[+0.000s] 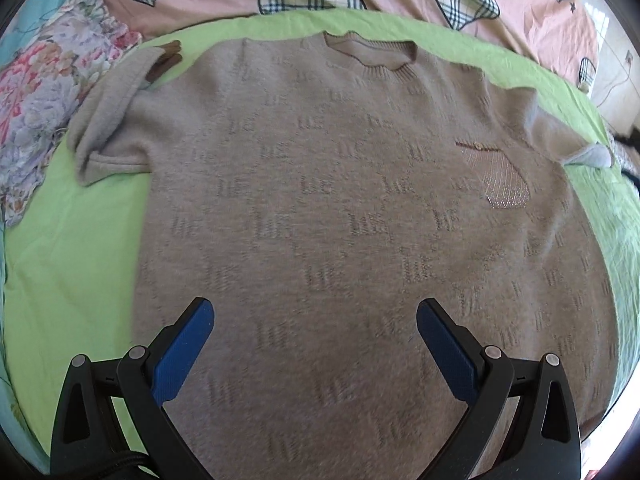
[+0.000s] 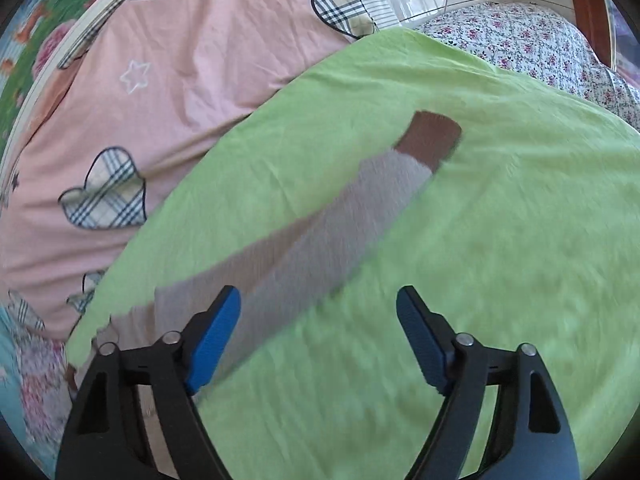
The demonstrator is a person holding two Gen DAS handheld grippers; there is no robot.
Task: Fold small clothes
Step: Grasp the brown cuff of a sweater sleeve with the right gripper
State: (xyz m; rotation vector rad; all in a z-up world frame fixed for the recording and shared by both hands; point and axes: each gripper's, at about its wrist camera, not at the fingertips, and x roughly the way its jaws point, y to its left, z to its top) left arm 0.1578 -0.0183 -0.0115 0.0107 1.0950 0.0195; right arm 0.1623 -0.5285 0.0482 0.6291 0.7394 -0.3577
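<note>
A beige knitted sweater lies face up and spread flat on a green sheet covering the bed, its round neckline at the far edge and its hem toward the camera. Folding looks barely begun. At far left, one sleeve is doubled back on itself, its brown cuff resting beside the shoulder; the body shows no fold at all. The left gripper hovers over the lower front of the sweater with its blue fingers spread wide and nothing between them. The knit carries a repeated raised motif, and a small shimmering pocket patch sits on the chest toward the right.

Further right, the other sleeve stretches straight out across the sheet, ending in a brown cuff, seemingly not yet folded in. The right gripper hangs just beside it, fingers wide apart and empty. A pink quilt with plaid hearts lies beyond. Both sleeves and the body apparently remain to be folded.
</note>
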